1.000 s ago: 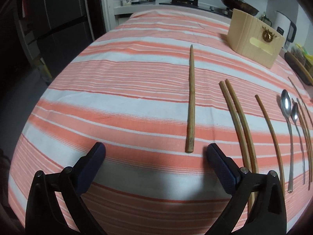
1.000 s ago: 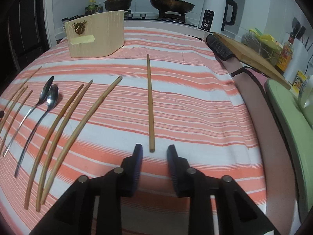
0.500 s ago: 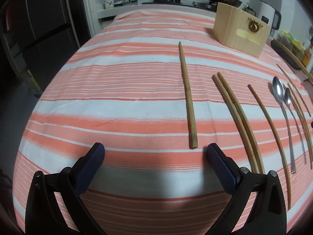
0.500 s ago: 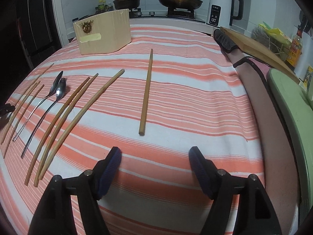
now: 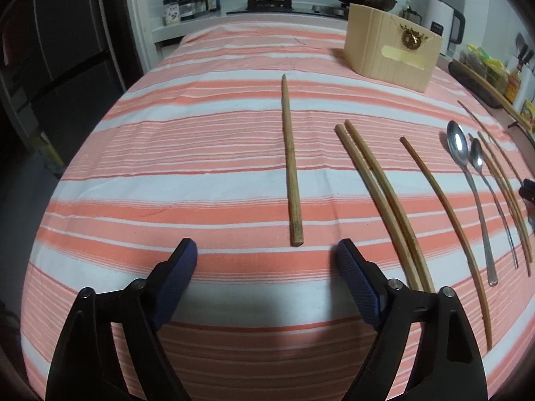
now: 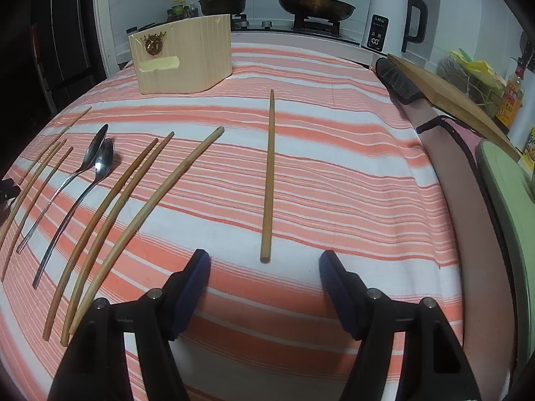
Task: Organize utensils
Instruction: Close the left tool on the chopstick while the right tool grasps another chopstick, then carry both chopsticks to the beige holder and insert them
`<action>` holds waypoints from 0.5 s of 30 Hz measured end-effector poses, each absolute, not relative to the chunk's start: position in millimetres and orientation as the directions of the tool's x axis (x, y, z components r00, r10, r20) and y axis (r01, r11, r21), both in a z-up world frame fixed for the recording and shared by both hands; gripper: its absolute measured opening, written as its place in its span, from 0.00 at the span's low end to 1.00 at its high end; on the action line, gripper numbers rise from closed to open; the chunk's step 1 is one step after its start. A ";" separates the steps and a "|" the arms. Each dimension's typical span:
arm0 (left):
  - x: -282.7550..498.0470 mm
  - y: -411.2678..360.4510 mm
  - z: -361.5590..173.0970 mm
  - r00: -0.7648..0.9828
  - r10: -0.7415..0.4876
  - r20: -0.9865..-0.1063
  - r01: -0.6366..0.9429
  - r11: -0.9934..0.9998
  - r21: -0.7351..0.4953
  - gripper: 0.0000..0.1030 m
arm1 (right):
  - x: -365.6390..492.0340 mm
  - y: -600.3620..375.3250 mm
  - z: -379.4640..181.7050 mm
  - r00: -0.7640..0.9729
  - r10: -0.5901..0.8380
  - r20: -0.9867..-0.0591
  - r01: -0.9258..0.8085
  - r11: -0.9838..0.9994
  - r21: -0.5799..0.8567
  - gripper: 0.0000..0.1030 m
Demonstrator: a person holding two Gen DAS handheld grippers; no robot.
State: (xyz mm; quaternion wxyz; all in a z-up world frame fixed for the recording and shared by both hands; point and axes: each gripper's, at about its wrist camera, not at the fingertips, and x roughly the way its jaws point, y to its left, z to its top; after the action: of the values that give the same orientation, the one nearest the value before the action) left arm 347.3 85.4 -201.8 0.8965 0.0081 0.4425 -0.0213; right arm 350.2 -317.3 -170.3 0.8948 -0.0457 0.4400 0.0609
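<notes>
Currently, step: you are at the pick-up stage; both grippers hang empty above the striped cloth (image 5: 200,153) and nothing is lifted yet.
Left gripper (image 5: 266,254): jaws apart, have just been closing a little, nothing between the pads; the near end of the left-most chopstick (image 5: 290,167) lies just ahead of the gap, not inside it.
Right gripper (image 6: 264,265): jaws apart, narrowed slightly in the last half second after widening, empty; the right-most chopstick (image 6: 268,180) ends just ahead of the gap, not yet touched.
Row between: a touching pair of chopsticks (image 5: 381,193), a single one (image 5: 444,207), two spoons (image 5: 468,173) side by side, then thin sticks (image 5: 501,173) towards the far edge of the left view.
Holder (image 6: 182,58): beige box standing upright at the far end of the cloth, well apart from both grippers; likely the place for the utensils, though its opening cannot be seen.
Next move, my reading: push each gripper forward and down so the stick's butt end sits between the pads, then close.
Watch for: a round, thin stick on soft cloth may roll or slip sideways; keep the pads low and square to it.
</notes>
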 end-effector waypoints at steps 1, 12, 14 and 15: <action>347.1 84.6 -201.5 0.610 -0.036 -0.792 0.052 0.999 -0.005 0.77 | 350.8 -317.1 -170.3 0.606 0.070 -0.793 -0.149 0.988 -0.026 0.67; 343.3 61.3 -196.4 0.637 -0.059 -0.769 0.140 0.989 0.040 0.04 | 347.9 -305.2 -167.8 0.622 0.076 -0.780 -0.163 0.986 -0.034 0.10; 342.1 63.8 -194.8 0.642 -0.067 -0.764 0.137 0.990 0.027 0.04 | 347.0 -304.9 -166.6 0.626 0.076 -0.776 -0.164 0.986 -0.036 0.07; 340.6 67.1 -193.7 0.646 -0.075 -0.760 0.131 0.991 0.014 0.04 | 345.7 -305.3 -165.0 0.633 0.077 -0.771 -0.163 0.986 -0.035 0.07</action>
State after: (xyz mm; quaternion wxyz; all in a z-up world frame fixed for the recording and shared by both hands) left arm 340.6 67.1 -193.7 0.9064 0.0339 0.4171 -0.0569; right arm 345.7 -305.3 -165.0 0.9021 -0.0508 0.4233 0.0666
